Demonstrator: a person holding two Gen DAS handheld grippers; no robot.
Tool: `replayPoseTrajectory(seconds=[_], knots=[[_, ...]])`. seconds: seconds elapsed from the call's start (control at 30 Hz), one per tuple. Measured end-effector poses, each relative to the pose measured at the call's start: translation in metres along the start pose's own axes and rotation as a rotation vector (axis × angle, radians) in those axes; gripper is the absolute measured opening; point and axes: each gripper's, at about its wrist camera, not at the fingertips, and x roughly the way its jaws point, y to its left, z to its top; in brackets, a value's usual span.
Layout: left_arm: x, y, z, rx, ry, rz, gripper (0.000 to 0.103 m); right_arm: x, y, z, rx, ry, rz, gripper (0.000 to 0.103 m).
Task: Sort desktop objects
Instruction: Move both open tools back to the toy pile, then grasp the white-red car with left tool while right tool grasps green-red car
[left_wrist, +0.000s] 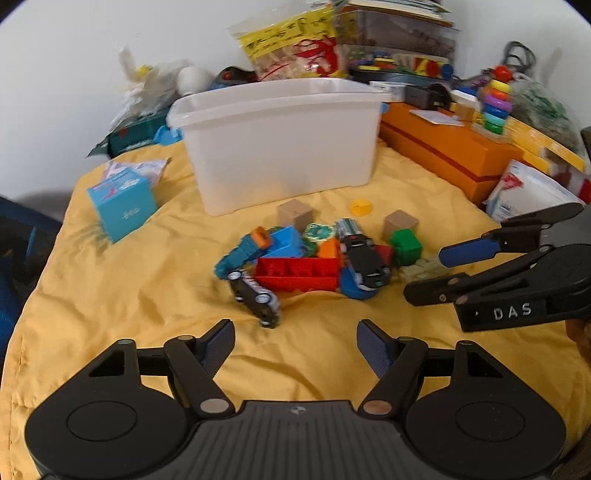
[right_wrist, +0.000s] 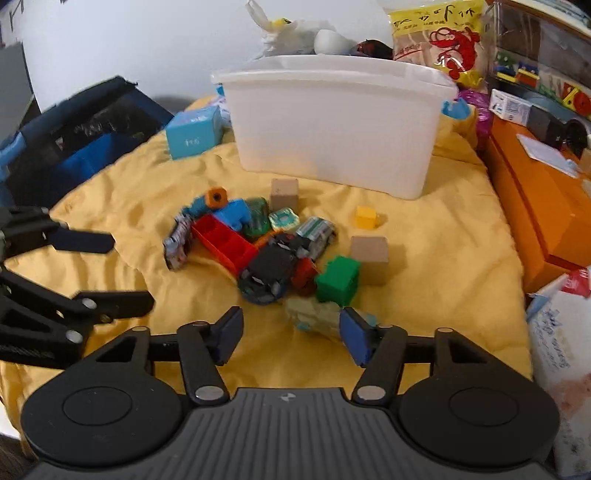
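With both grippers' fingers spread wide and empty, the right gripper should straddle the pale toy squarely before closing, leaving the green block undisturbed.

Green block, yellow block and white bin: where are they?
Green block (right_wrist: 338, 278), right wrist view, front face.
Yellow block (right_wrist: 365, 216), right wrist view, top.
White bin (left_wrist: 280, 155), left wrist view, front wall.
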Motion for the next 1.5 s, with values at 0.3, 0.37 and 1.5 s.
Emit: replayPoseTrajectory(seconds=[0.3,0.37,1.5], knots=[[-0.001,0.021,0.000,-0.044,-0.021,0.058,0.073,0.029,0.028,0.021,-0.106,-0.021,-0.009,0.043],[-0.001,0.025,0.001,-0.046,-0.024,0.061,0.073,0.033,0.039,0.018,-0.199,-0.031,-0.044,0.043],[0.018,0.027,-0.042,-0.344,0.192,-0.441,0.021,-0.012,-0.012,-0.034,0.222,0.136,0.187,0.018]])
